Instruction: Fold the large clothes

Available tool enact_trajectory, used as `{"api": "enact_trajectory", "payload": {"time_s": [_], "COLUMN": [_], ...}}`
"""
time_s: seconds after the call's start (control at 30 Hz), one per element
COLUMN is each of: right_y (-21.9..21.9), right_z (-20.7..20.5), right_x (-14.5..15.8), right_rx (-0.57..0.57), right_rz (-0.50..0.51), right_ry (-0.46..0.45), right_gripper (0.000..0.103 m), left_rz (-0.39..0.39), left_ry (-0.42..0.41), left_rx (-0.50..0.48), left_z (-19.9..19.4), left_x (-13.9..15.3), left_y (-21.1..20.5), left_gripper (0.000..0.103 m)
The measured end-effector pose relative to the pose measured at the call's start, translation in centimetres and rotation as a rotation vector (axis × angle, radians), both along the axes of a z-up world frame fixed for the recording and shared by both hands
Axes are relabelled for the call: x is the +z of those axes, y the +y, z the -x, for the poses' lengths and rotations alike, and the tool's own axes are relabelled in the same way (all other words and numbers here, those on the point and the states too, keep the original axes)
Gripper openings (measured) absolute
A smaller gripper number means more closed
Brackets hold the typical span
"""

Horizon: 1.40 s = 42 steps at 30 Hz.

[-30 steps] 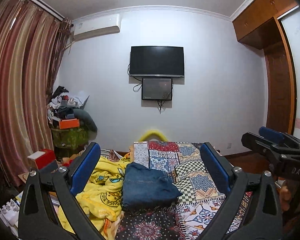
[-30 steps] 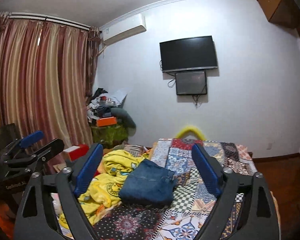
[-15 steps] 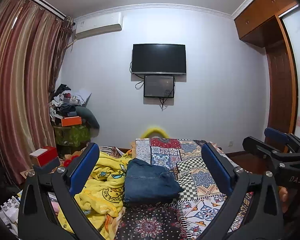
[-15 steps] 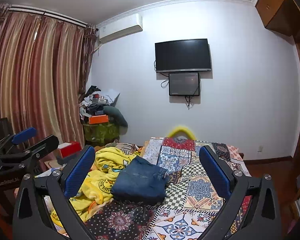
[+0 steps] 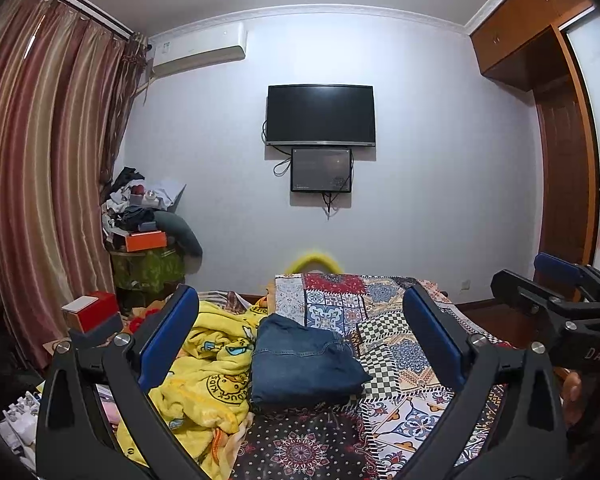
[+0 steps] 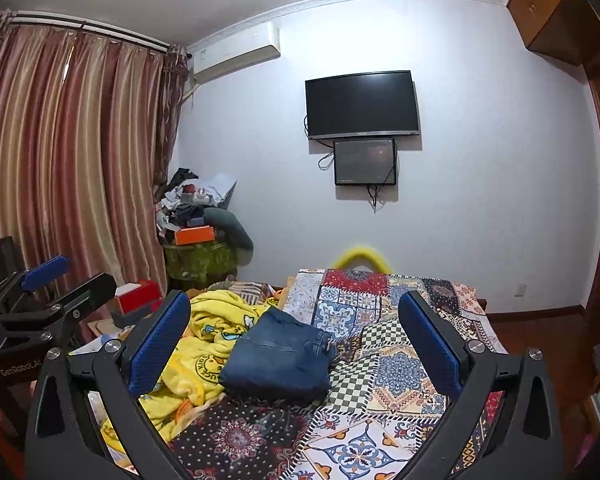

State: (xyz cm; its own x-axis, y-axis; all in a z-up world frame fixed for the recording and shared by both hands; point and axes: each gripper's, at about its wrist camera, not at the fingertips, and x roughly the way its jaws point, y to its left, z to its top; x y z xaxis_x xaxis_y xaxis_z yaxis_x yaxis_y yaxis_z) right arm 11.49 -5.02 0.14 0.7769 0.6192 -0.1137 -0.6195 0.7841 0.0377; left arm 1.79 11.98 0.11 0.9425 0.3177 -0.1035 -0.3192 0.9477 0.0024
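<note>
A folded pair of blue jeans (image 5: 304, 362) (image 6: 278, 358) lies on the patchwork bedspread (image 5: 384, 334) (image 6: 384, 360), its left side against a crumpled yellow blanket (image 5: 208, 376) (image 6: 208, 344). My left gripper (image 5: 300, 332) is held open well back from the bed, with nothing between its blue pads. My right gripper (image 6: 294, 328) is also open wide and empty, level with the left one. Each gripper shows at the edge of the other's view: the right gripper (image 5: 556, 292) and the left gripper (image 6: 48, 292).
A pile of clothes and an orange box (image 5: 146, 240) sits on a green-draped stand by the striped curtain (image 5: 40, 184). A red box (image 5: 92, 310) stands left of the bed. Two screens (image 5: 320, 116) hang on the far wall. A wooden wardrobe (image 5: 560, 152) fills the right side.
Both views have tilted up a little, so the bed sits lower in frame. The right gripper's jaws have spread slightly wider. The jeans lie as before.
</note>
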Motion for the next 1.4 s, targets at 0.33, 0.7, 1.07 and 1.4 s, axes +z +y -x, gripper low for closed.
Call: {"api": "enact_trajectory", "payload": {"time_s": [0.33,0.7,1.07,1.4], "right_y": [-0.3,-0.6,-1.0,-1.1], "right_z": [0.1,0.0,-0.2,-0.5], "right_x": [0.2,0.3,0.4,0.5], "right_rx": [-0.002,0.0,-0.005,-0.014], "right_rz": [-0.002,-0.012,-0.02,-0.02], "right_ry": [0.0,0.008,0.014,0.025], "right_gripper": [0.103,0.103,0.103,0.103], "left_rz": [0.008,0.014,0.014,0.045], "left_ry": [0.004,0.012,0.02,0.029], "left_rx": [0.001,0.003,-0.024,-0.035], "left_z": [-0.3,-0.5,-0.7,-0.8], "left_x": [-0.2,-0.2,-0.3,-0.5], "left_y": [-0.1,-0.6,-1.0,-0.6], "left_gripper": [0.103,0.103,0.103,0.103]}}
